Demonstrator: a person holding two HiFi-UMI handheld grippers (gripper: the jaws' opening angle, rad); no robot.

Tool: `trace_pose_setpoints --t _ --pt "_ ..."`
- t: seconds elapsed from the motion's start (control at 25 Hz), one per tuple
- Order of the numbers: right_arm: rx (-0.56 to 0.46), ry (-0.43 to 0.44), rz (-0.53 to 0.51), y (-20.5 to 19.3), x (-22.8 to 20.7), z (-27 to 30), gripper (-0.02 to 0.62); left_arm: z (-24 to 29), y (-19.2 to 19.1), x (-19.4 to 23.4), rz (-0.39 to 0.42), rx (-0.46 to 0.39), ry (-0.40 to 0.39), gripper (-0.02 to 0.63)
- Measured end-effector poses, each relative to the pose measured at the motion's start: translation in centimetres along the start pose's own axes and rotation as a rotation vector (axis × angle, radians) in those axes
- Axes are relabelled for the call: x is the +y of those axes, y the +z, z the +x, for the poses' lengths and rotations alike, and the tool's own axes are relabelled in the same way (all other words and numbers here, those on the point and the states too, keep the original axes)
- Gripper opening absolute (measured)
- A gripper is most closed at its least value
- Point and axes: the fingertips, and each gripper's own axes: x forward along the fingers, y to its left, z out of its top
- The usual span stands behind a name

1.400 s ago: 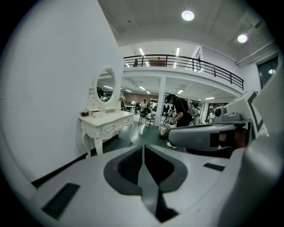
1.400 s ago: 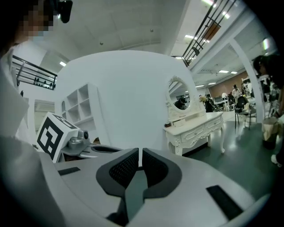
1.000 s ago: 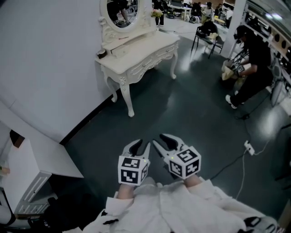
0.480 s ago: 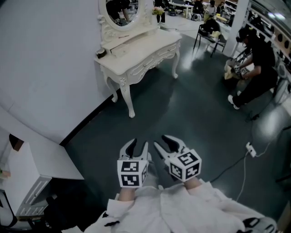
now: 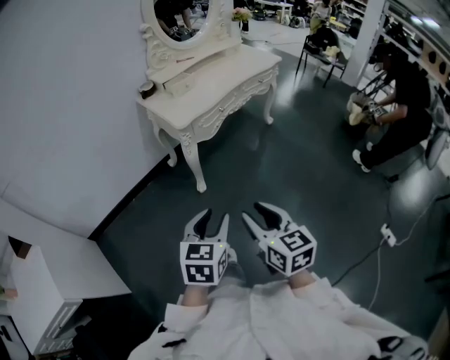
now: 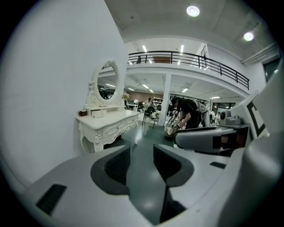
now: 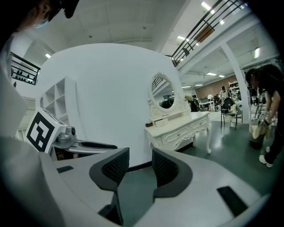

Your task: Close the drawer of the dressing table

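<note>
Dressing table parked at 11 o'clock, backed against wall on its left. Mirror and small drawer box set on top, jar at near corner. Chair spotted behind at 1, person at 2. Shelf unit tucked at 8, cable laid on floor at 4.

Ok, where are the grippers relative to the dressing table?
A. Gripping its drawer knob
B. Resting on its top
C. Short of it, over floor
C: left gripper and right gripper hang over the floor, apart from the table; their jaws have just been opening, nothing between them.
</note>
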Motion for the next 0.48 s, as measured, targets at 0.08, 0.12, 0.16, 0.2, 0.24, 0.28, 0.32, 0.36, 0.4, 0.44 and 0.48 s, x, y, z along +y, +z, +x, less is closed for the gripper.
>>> trace_pose_setpoints --t 0.08,0.12,0.16,0.2,0.24,0.28,0.32,0.36,0.4,0.44,0.48 --pt "-0.005 0.002 -0.008 1.5 -0.6 2.2 0.137 1.5 1.6 1.7 0.000 -0.009 -0.002 0.146" --pt "-0.009 0.000 -0.013 2.2 -1.0 3.2 0.137 2.2 2.4 2.5 0.000 -0.013 -0.003 0.146" --pt "-0.014 -0.004 -0.019 2.9 -1.4 4.2 0.137 3.0 3.1 3.3 0.000 -0.018 -0.004 0.146" --pt "-0.020 -0.008 -0.023 3.6 -1.8 5.3 0.137 3.7 3.8 4.1 0.001 -0.021 -0.005 0.146" --pt "-0.023 -0.010 -0.025 4.2 -2.1 6.3 0.137 4.5 4.4 4.8 0.001 -0.024 -0.007 0.145" --pt "-0.024 -0.012 -0.024 4.7 -2.5 7.3 0.137 5.3 5.0 5.5 0.002 -0.025 -0.010 0.146" --pt "-0.025 -0.012 -0.023 5.2 -2.8 8.2 0.137 6.1 5.5 6.2 0.004 -0.025 -0.013 0.146" --pt "-0.027 -0.010 -0.023 5.6 -3.1 9.1 0.137 6.9 6.0 6.8 0.010 -0.026 -0.018 0.146" --pt "-0.030 -0.008 -0.022 6.0 -3.5 10.0 0.137 7.7 6.5 7.3 0.016 -0.028 -0.023 0.146" --pt "-0.032 -0.007 -0.021 6.4 -3.8 10.8 0.137 8.4 7.0 7.8 0.023 -0.030 -0.028 0.145" --pt "-0.033 -0.008 -0.020 6.7 -4.0 11.5 0.137 9.0 7.5 8.3 0.028 -0.032 -0.032 0.146"
